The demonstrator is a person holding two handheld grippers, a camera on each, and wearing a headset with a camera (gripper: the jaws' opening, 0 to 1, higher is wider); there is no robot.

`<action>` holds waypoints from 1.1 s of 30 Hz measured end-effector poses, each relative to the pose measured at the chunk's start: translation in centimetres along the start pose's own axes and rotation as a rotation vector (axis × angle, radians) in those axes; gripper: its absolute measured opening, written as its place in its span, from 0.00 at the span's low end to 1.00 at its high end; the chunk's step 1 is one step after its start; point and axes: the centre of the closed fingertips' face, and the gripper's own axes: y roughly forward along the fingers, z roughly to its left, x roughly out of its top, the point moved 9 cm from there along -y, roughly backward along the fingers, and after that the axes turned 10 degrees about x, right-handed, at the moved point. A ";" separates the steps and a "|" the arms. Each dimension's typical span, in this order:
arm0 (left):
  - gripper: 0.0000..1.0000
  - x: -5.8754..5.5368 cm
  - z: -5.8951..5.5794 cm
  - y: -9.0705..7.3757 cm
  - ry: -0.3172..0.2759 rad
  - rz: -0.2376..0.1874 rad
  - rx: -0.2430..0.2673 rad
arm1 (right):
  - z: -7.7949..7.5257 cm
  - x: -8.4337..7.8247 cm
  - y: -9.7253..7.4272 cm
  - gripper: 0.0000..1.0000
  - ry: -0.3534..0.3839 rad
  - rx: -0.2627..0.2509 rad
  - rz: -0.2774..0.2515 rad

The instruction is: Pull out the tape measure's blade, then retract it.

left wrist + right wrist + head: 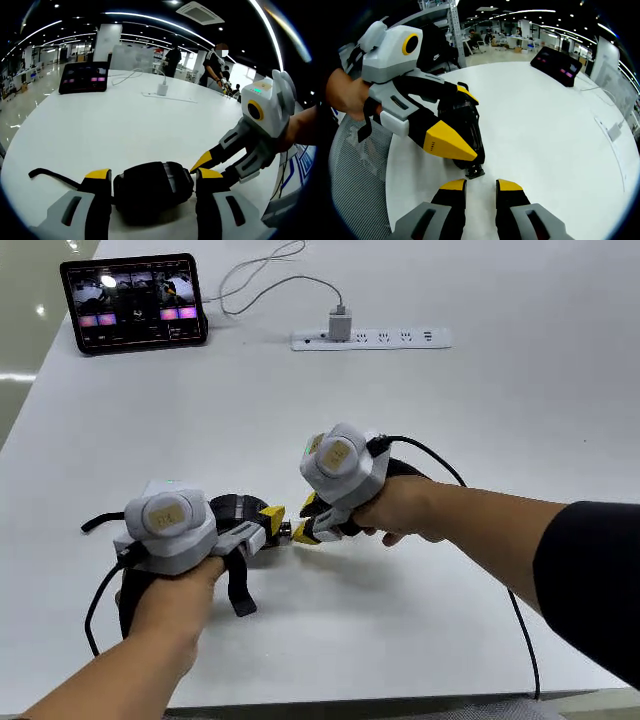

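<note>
Tape measure (152, 187) clamped in left gripper (153, 175); right gripper (481, 184) parted, empty, just near of blade tab (475, 171). Could close short, slip off tab.

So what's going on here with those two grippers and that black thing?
A person is working two hand-held grippers at a white table. The left gripper is shut on a black tape measure, one jaw on each side of the case. The right gripper is open, its jaws lined up just short of the blade's end tab, which pokes out of the case. The blade isn't pulled out yet.
</note>
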 end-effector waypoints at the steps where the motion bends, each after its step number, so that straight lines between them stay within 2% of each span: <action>1: 0.68 0.0 0.1 0.0 0.009 0.000 -0.004 | 0.0 -0.1 -0.2 0.22 0.003 -0.002 -0.004; 4: 0.79 0.2 0.0 -0.3 0.045 -0.003 -0.032 | 0.5 -0.4 -0.9 0.34 0.012 0.001 -0.050; 6: 0.86 0.3 0.2 -0.4 0.066 -0.003 -0.046 | 0.8 -1.1 -1.4 0.40 0.023 -0.006 -0.055; 8: 0.91 0.3 0.6 -0.5 0.035 0.015 -0.050 | 0.9 -1.7 -1.8 0.45 0.031 -0.016 -0.067; 9: 0.97 0.3 0.7 -0.5 0.037 0.012 -0.046 | 1.0 -1.9 -2.1 0.47 0.038 -0.021 -0.075; 10: 0.99 0.4 0.9 -0.7 0.042 0.011 -0.044 | 1.1 -2.2 -2.4 0.47 0.044 -0.027 -0.087; 14: 0.99 0.5 1.4 -1.2 0.067 0.001 -0.064 | 1.6 -3.5 -3.8 0.50 0.061 -0.062 -0.116; 19: 0.99 0.1 2.2 -1.4 0.095 0.022 -0.077 | 1.7 -5.4 -5.4 0.52 0.082 -0.130 -0.147; 22: 0.99 0.1 2.4 -1.8 0.137 0.021 -0.113 | 1.8 -6.4 -6.4 0.54 0.107 -0.153 -0.164; 24: 0.99 -0.2 2.5 -2.0 0.127 0.052 -0.142 | 1.8 -6.8 -7.0 0.54 0.111 -0.171 -0.172; 25: 0.99 -0.5 2.7 -2.2 0.103 0.104 -0.160 | 1.8 -7.1 -7.4 0.54 0.117 -0.179 -0.177; 26: 0.99 -0.5 3.0 -2.2 0.111 0.106 -0.164 | 1.8 -7.2 -7.7 0.55 0.124 -0.182 -0.183; 28: 0.99 -0.4 3.3 -2.5 0.135 0.076 -0.194 | 1.9 -7.8 -8.3 0.55 0.136 -0.195 -0.196; 30: 0.99 -0.4 3.5 -2.8 0.174 0.087 -0.226 | 1.9 -8.4 -8.7 0.56 0.144 -0.204 -0.199; 31: 0.99 -0.2 3.7 -2.9 0.193 0.068 -0.229 | 2.0 -8.7 -8.9 0.57 0.146 -0.210 -0.198; 32: 0.99 0.1 3.8 -2.9 0.213 0.028 -0.240 | 2.0 -9.0 -9.0 0.56 0.146 -0.217 -0.195; 33: 0.99 0.1 4.1 -3.1 0.240 0.021 -0.237 | 2.2 -9.5 -9.1 0.56 0.148 -0.222 -0.193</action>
